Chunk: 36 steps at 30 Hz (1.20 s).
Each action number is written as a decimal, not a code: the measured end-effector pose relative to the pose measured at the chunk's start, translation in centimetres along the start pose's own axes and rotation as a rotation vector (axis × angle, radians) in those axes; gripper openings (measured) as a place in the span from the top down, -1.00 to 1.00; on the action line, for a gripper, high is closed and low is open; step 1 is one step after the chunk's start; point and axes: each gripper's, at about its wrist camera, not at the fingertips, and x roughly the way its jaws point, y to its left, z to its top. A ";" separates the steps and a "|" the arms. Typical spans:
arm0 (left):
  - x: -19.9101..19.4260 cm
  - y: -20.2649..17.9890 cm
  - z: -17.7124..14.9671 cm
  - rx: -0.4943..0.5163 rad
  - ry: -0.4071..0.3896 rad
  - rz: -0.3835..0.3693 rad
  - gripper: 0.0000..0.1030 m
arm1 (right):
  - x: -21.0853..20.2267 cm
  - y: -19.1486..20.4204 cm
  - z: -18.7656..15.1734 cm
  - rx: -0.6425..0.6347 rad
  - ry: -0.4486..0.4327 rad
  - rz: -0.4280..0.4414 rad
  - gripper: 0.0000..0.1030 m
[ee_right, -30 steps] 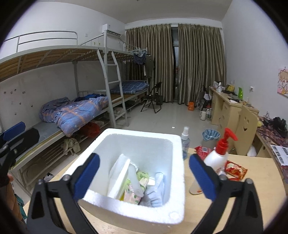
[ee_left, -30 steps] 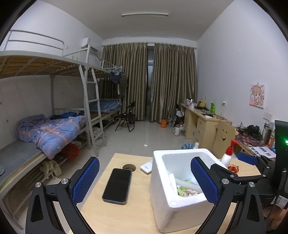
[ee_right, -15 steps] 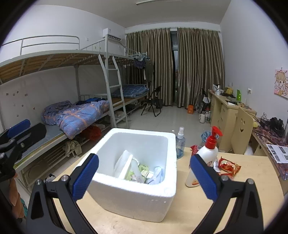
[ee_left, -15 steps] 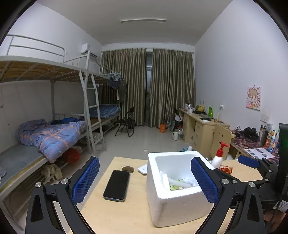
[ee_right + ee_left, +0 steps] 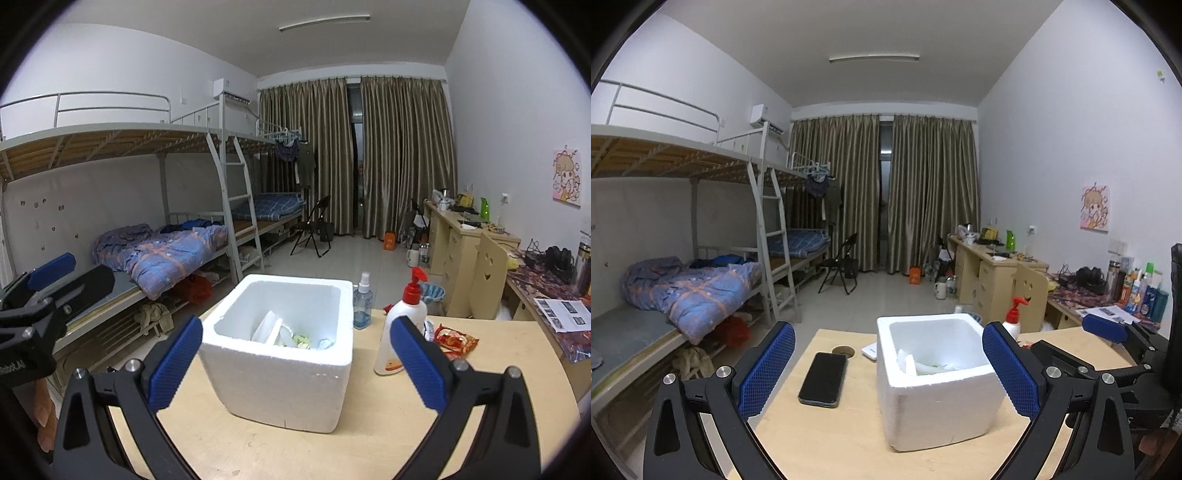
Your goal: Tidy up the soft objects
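A white foam box (image 5: 934, 398) (image 5: 280, 380) stands on the wooden table (image 5: 827, 439) (image 5: 491, 402). Inside it lie soft packets (image 5: 291, 334) (image 5: 919, 367), white and green, only partly visible over the rim. My left gripper (image 5: 888, 369) is open, held back from the box, with nothing between its blue pads. My right gripper (image 5: 295, 360) is open too, its fingers framing the box from a distance. In the right wrist view the left gripper (image 5: 55, 291) shows at the left edge; in the left wrist view the right gripper (image 5: 1108, 332) shows at the right.
A black phone (image 5: 823, 378) lies left of the box. A red-pump lotion bottle (image 5: 402, 328), a blue spray bottle (image 5: 362, 302) and a red snack packet (image 5: 454, 338) sit to the box's right. Bunk beds (image 5: 683, 280) stand left, desks (image 5: 990, 269) along the right wall.
Both grippers have pulled back and up from the foam box, which now looks smaller and farther in both views. Both stay open.
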 end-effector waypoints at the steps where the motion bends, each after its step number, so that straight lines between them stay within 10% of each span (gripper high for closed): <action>1: -0.3 -0.1 0.0 -0.004 -0.006 -0.006 -0.98 | -0.4 0.0 0.0 0.000 -0.009 -0.003 -0.99; 36: -6.9 -4.4 -6.9 -0.055 -0.162 -0.073 -0.99 | -10.4 -1.6 -7.8 0.080 -0.207 -0.120 -0.99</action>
